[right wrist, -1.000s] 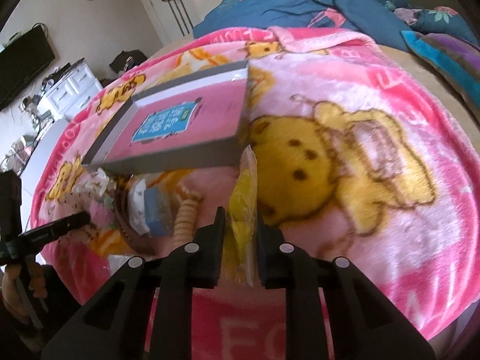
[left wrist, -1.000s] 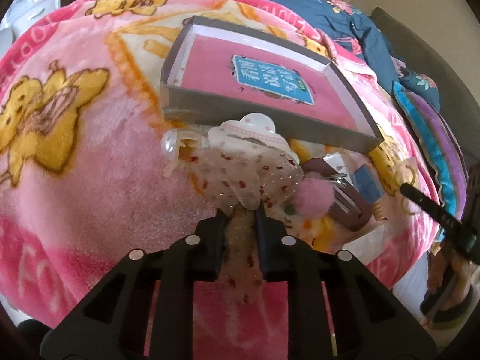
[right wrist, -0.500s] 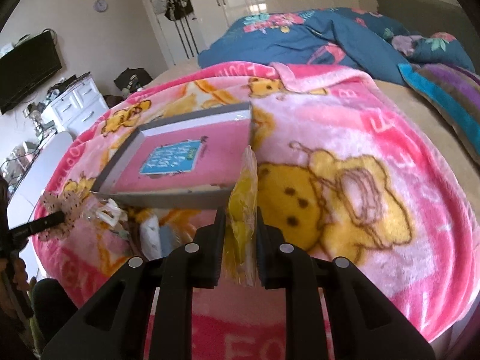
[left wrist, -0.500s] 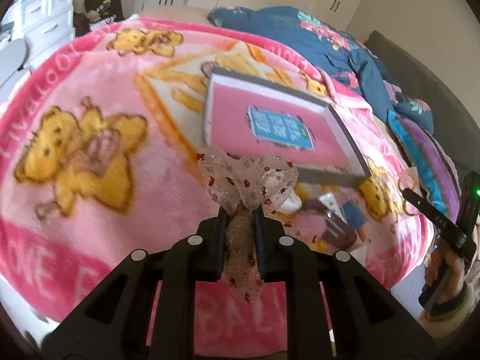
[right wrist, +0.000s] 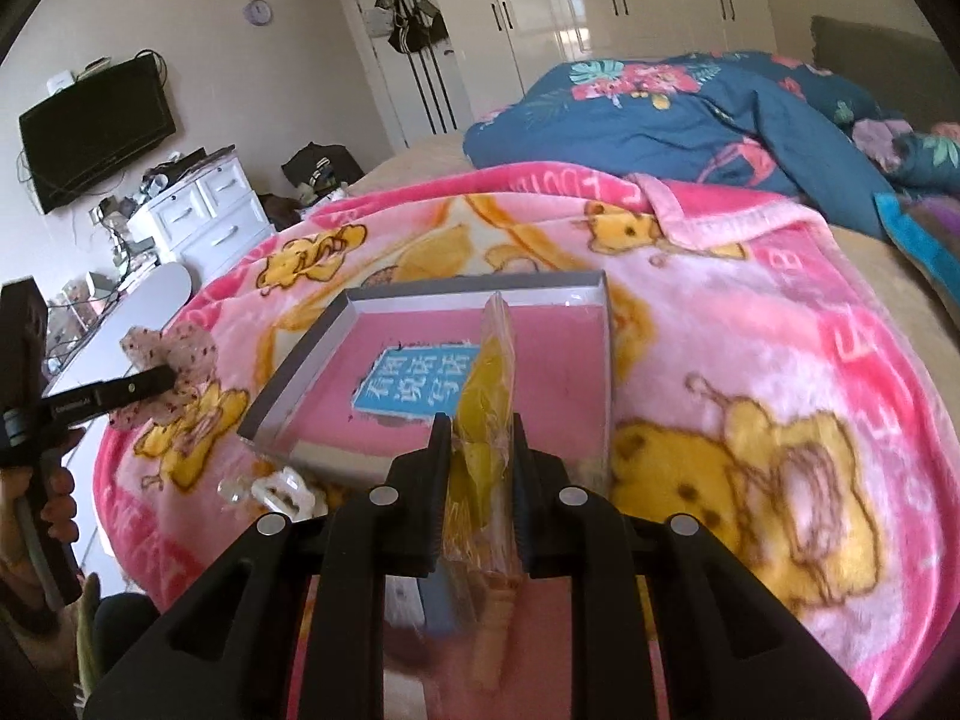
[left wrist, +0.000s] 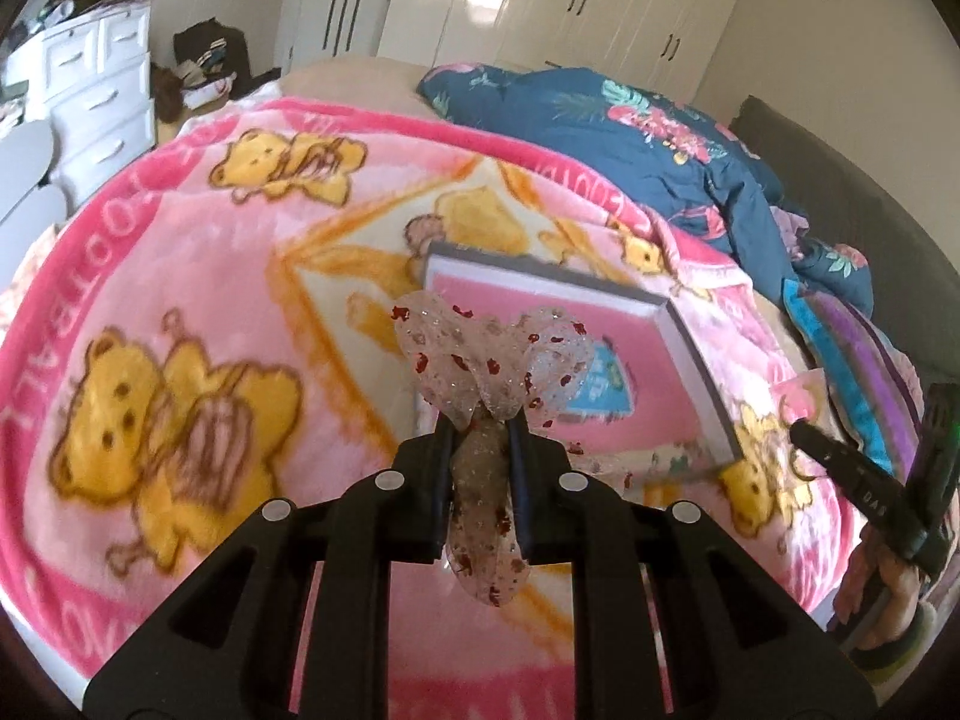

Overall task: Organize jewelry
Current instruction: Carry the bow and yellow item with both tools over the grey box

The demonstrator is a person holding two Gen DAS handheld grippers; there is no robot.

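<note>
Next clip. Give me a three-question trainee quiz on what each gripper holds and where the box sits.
1. True or false: the left gripper is shut on a sheer bow with red spots.
2. What colour is the wrapped item between the right gripper's fingers?
3. The open grey box rests on: A) dresser B) pink blanket C) floor.

Key: 1 true; 2 yellow; 3 B.

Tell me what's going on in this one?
A person is sorting hair accessories on a bed, a gripper in each hand. The left gripper is shut on a sheer bow with red specks; the right gripper is shut on a yellow item in clear wrap. Both are held above the pink blanket, near an open grey box with nothing in it yet. More pieces lie by the box's near edge.
</note>
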